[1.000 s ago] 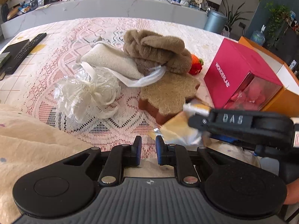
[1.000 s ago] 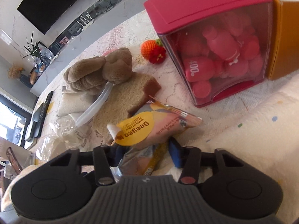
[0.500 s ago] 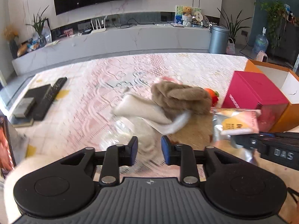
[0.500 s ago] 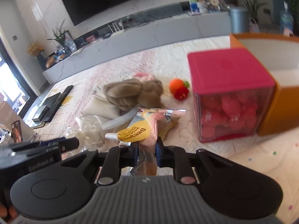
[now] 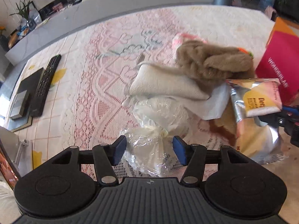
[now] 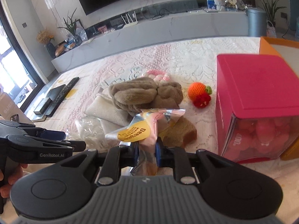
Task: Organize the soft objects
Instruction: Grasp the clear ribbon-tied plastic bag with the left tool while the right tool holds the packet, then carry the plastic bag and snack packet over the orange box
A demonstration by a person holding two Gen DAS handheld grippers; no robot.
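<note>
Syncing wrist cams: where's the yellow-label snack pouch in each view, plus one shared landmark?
Left wrist: snack pouch at the right edge, just right of the brown plush, pinched from the right by the right gripper.
Right wrist: snack pouch at lower centre, rising from between that gripper's blue pads, which press on it.
Shared landmark: the black remote, left of the pile in both.
</note>
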